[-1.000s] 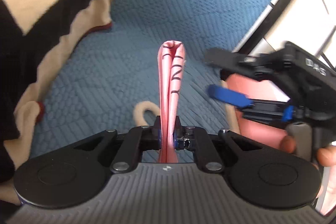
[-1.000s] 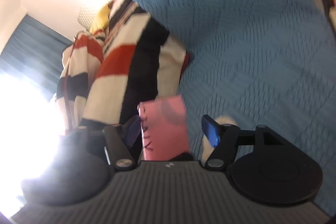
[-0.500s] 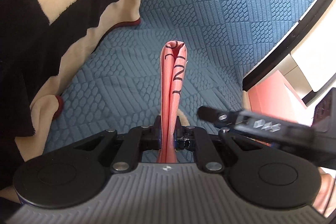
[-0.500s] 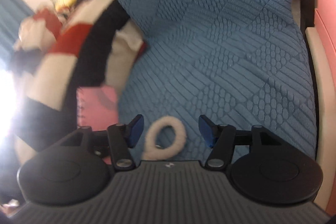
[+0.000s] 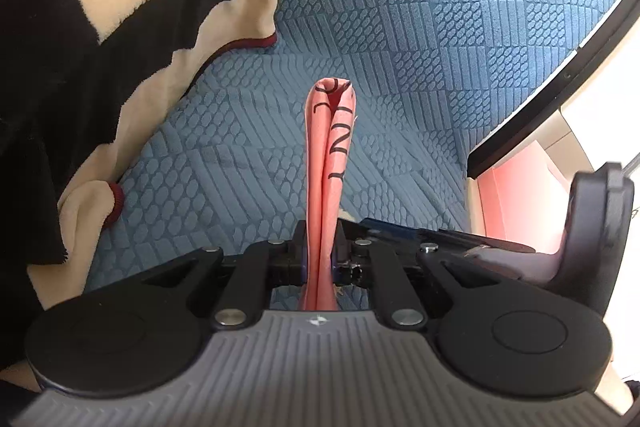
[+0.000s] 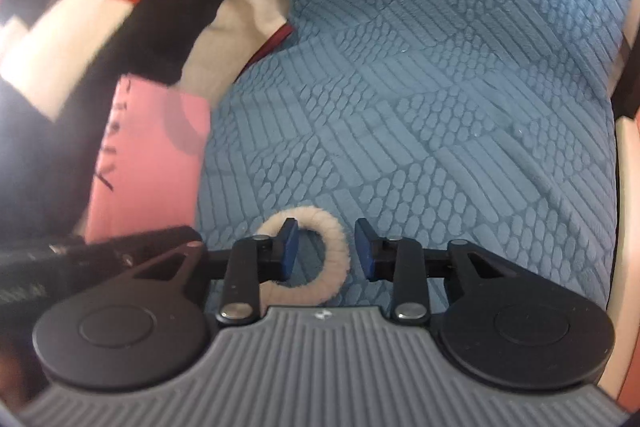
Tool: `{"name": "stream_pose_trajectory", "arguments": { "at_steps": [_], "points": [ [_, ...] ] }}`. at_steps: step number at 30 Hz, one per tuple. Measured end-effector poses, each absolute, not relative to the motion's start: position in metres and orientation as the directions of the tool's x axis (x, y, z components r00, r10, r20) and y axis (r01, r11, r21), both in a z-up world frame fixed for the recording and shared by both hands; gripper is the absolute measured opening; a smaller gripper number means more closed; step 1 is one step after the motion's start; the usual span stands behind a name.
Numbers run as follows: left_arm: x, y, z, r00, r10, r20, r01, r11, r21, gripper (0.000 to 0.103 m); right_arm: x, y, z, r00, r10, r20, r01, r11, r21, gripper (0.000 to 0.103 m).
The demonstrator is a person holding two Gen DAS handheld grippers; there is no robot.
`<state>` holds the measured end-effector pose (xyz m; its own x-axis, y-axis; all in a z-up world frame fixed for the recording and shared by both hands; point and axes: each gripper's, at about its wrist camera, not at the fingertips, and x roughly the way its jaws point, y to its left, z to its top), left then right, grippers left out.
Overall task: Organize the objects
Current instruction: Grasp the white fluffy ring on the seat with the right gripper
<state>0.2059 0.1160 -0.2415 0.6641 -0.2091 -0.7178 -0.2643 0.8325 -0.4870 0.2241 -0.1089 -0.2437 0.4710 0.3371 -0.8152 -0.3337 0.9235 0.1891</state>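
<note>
Between closing right hand-held gripper (image 6: 326, 251) pads | fuzzy ring (image 6: 320, 259), seemingly ungripped

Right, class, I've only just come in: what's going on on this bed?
A person holds a gripper in each hand over the blue bedspread. The left gripper is shut on a folded pink bag. The right gripper, its jaws just closing, straddles a fluffy cream hair tie lying on the bedspread, not yet pinched. A striped blanket lies nearby.

Soft daylight fills both views, blowing out to white glare at three o'clock in the left one. The striped blanket (image 6: 120, 7) smears with blur at ten o'clock; edges bow.
</note>
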Motion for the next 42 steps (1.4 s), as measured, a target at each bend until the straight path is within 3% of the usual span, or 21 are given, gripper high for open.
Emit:
{"name": "stream_pose_trajectory", "arguments": {
  "at_steps": [4, 7, 9, 12, 33, 42],
  "points": [
    [0.208, 0.122, -0.242, 0.669, -0.211, -0.713, -0.280, 0.817, -0.504, 0.012, 0.218, -0.088, -0.246, 0.504, 0.281, -0.817, -0.429, 0.902, 0.045, 0.029],
    [0.208, 0.125, -0.242, 0.669, -0.216, -0.711, -0.285, 0.809, -0.514, 0.012, 0.219, -0.088, -0.245, 0.507, 0.277, -0.816, -0.425, 0.904, 0.043, 0.024],
    [0.208, 0.124, -0.243, 0.669, -0.216, -0.711, -0.282, 0.811, -0.512, 0.012, 0.219, -0.087, -0.245, 0.514, 0.263, -0.817, -0.422, 0.906, 0.026, 0.014],
    [0.208, 0.123, -0.243, 0.670, -0.216, -0.710, -0.276, 0.816, -0.508, 0.012, 0.218, -0.085, -0.245, 0.509, 0.256, -0.822, -0.419, 0.908, 0.024, 0.010],
    [0.204, 0.079, -0.238, 0.682, -0.251, -0.687, -0.106, 0.895, -0.433, 0.012, 0.198, -0.176, -0.182, 0.638, 0.280, -0.717, -0.105, 0.954, 0.280, 0.010],
    [0.205, 0.052, -0.243, 0.653, -0.285, -0.702, -0.005, 0.925, -0.380, 0.012, 0.196, -0.206, -0.155, 0.714, 0.363, -0.599, -0.066, 0.886, 0.459, 0.010]
  ]
}}
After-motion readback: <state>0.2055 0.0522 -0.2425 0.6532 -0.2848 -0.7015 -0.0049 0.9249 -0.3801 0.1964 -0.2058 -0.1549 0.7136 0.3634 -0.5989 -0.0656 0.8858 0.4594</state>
